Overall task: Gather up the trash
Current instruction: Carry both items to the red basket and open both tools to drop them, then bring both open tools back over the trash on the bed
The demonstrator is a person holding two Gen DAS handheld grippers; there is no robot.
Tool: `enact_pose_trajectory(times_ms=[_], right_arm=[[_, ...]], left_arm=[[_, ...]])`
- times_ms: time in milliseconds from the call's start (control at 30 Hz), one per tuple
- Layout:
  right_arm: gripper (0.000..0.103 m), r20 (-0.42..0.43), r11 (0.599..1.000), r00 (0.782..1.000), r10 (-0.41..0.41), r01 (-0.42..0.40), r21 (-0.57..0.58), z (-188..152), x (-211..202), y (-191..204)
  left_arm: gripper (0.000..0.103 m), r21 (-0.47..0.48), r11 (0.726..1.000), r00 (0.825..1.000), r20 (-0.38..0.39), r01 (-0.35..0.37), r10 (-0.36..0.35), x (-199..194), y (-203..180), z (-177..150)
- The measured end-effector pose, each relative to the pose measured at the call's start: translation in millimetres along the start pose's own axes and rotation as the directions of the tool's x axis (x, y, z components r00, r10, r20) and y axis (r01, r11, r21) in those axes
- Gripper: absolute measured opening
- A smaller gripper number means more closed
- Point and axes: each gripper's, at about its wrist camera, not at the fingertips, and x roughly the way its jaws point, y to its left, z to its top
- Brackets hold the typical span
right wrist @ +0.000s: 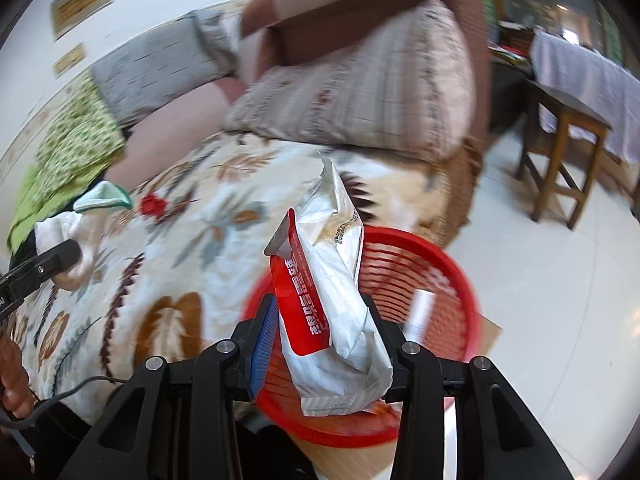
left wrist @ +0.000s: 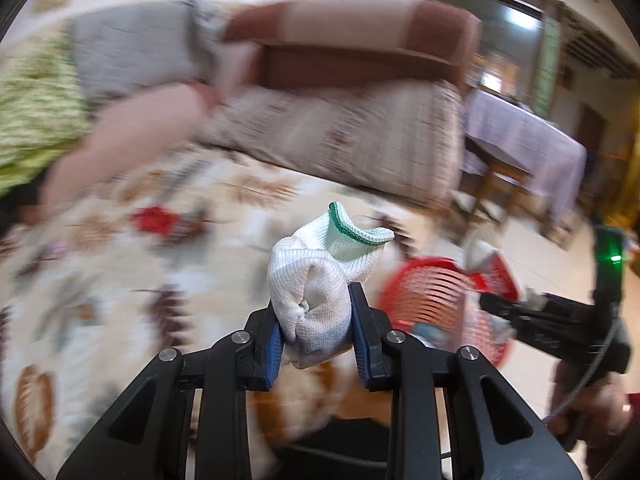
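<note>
Above the red basket, a red-and-silver snack bag is gripped by the right gripper; it is judged light, crinkly and slippery, best pinched mid-body. Left of the basket, over the bed, a soft knitted glove is squeezed by the left gripper.

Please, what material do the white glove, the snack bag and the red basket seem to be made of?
White glove: knitted cotton-like yarn, matte; the ribbed weave and green cuff edge show.
Snack bag: probably plastic or foil film, glossy; it creases sharply and its inside looks silvery.
Red basket: moulded plastic, smooth, with slotted walls.
</note>
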Motion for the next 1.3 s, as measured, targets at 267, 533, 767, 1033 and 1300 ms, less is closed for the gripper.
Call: enact_pose_trajectory(times_ms=[267, 533, 767, 1033, 1300], right_arm=[[0.046, -0.003, 0.997, 0.999, -0.048, 0.048, 0.057, 3, 5, -34], [0.058, 0.005, 0.996, 0.998, -0.056, 0.056, 0.071, 6, 7, -41], [0.062, 0.032, 0.999, 0.998, 0.053, -0.053, 0.002, 19, 5, 8], [0.063, 0.0, 0.951, 0.971, 0.239, -0.234, -0.201, 34, 11, 121], [0.064, -0.118, 0.841, 0.893, 0.434, -0.449, -0.302, 36, 19, 227]], left_arm=[[0.029, 0.005, 0.984, 0.971, -0.162, 0.18, -0.177, 77, -60, 10], [0.062, 0.016, 0.987, 0.975, -0.162, 0.159, -0.154, 80, -59, 9], [0.062, -0.061, 0.997, 0.995, -0.082, 0.05, -0.055, 34, 0, 5], [0.063, -0.187, 0.975, 0.993, -0.04, -0.12, 0.115, -27, 88, -10], [0.063, -0.341, 0.888, 0.948, -0.024, -0.307, 0.319, -81, 186, -34]])
